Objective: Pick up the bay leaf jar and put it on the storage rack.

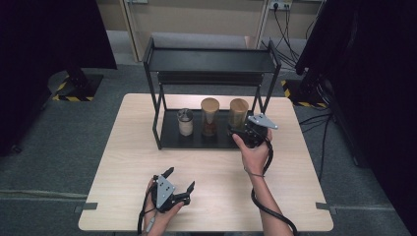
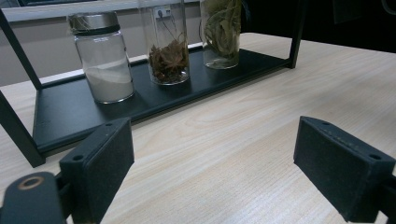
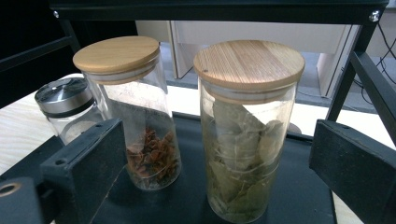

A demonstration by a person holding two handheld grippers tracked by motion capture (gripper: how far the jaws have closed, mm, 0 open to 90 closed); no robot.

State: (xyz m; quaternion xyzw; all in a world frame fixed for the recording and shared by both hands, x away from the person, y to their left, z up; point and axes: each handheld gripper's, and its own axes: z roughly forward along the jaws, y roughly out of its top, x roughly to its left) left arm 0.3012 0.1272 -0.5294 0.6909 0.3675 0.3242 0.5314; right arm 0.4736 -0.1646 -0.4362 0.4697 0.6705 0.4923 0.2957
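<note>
Right gripper view is showing the right hand-held gripper [image 3: 219, 172] being held released, its two black jaws standing wide apart on either side of the bay-leaf jar [image 3: 247, 130], with neither pad being pressed against the glass. That jar is being kept upright at the right end of the lower shelf of the black rack [image 1: 169, 140], which is standing at the far side of the desk [image 1: 128, 162]; just beside it on the left the star-anise jar [image 3: 133, 112] is being seen, and further left the steel-capped jar [image 3: 67, 109] of white powder. From the high view the right hand-held gripper [image 1: 235, 132] is being held close in front of the bay-leaf jar [image 1: 238, 114], while the left hand-held gripper [image 1: 180, 180] is being kept near the front edge of the desk, well apart from the rack, its jaws likewise spread with nothing between them. The bay-leaf jar is being judged light, since dry leaves are filling it, but its glass wall is stiff, smooth and likely slippery, and it is breakable if knocked over or dropped. Its wooden lid [image 3: 249, 63] appears merely to be seated on top, so lifting by the lid is being advised against. A hold across the middle of the glass body, squarely and below the lid, is being considered the safest, with care being taken over the star-anise jar close beside it.
</note>
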